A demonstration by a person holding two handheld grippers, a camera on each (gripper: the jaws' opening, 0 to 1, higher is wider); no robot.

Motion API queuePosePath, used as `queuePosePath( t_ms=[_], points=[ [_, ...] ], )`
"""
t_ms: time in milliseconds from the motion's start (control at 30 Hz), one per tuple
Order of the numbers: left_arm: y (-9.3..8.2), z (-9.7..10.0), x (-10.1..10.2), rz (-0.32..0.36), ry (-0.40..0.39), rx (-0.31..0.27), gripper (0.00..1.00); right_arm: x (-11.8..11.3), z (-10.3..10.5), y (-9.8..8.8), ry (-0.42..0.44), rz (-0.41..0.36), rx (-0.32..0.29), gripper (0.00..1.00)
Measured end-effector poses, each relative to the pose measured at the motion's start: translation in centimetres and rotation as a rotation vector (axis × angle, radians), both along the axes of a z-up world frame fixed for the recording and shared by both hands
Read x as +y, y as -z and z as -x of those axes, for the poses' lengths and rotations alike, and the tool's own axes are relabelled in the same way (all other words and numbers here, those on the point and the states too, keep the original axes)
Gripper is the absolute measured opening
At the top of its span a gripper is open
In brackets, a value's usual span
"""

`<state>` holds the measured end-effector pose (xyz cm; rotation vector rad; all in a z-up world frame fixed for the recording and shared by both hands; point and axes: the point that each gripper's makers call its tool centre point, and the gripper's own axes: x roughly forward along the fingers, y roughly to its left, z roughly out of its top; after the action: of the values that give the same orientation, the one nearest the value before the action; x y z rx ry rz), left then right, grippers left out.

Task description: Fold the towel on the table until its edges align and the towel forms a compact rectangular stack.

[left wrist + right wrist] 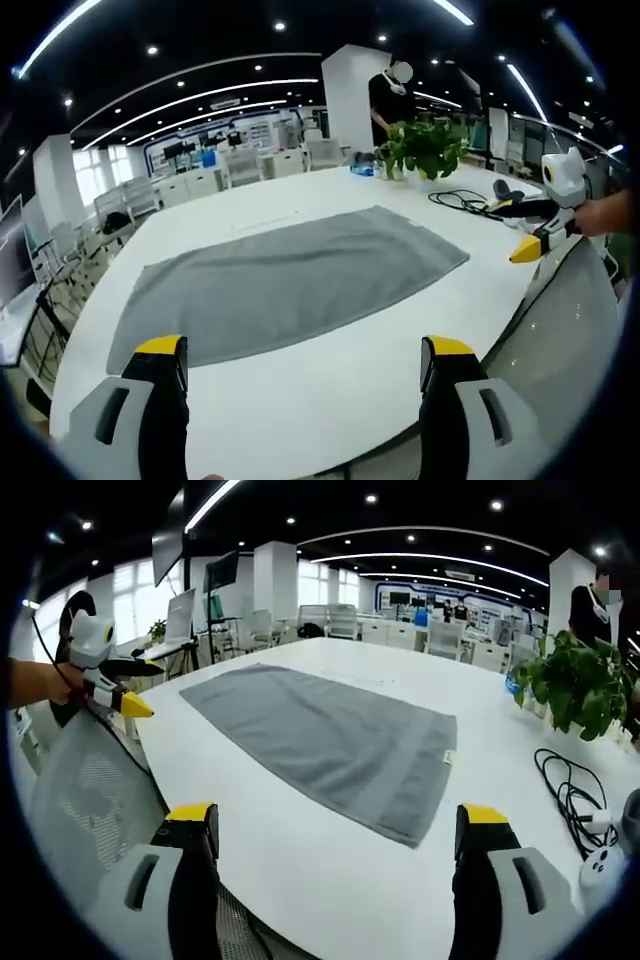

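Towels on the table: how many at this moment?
1. A single grey towel lies spread flat on the white table, ahead of both grippers; in the right gripper view it is at.

The towel [290, 275] lies flat on the table [330, 400], with a plant [425, 148] beyond it.

Left gripper [305, 360]: jaws spread wide, nothing between them. Right gripper [340, 830]: same, jaws wide apart, nothing held.
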<state>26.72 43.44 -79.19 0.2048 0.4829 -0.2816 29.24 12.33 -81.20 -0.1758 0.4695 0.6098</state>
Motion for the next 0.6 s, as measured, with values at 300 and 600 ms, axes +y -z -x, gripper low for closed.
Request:
queuePosePath(
  t_ms=[300, 600],
  points=[
    [-0.1, -0.3, 0.0, -0.004, 0.008, -0.002, 0.99, -0.4, 0.1, -0.1, 0.006, 0.009, -0.002, 0.99],
    [0.9, 0.6, 0.4, 0.002, 0.005, 0.024, 0.99, -0.3, -0.2, -0.3, 0.010, 0.025, -0.011, 0.99]
  ],
)
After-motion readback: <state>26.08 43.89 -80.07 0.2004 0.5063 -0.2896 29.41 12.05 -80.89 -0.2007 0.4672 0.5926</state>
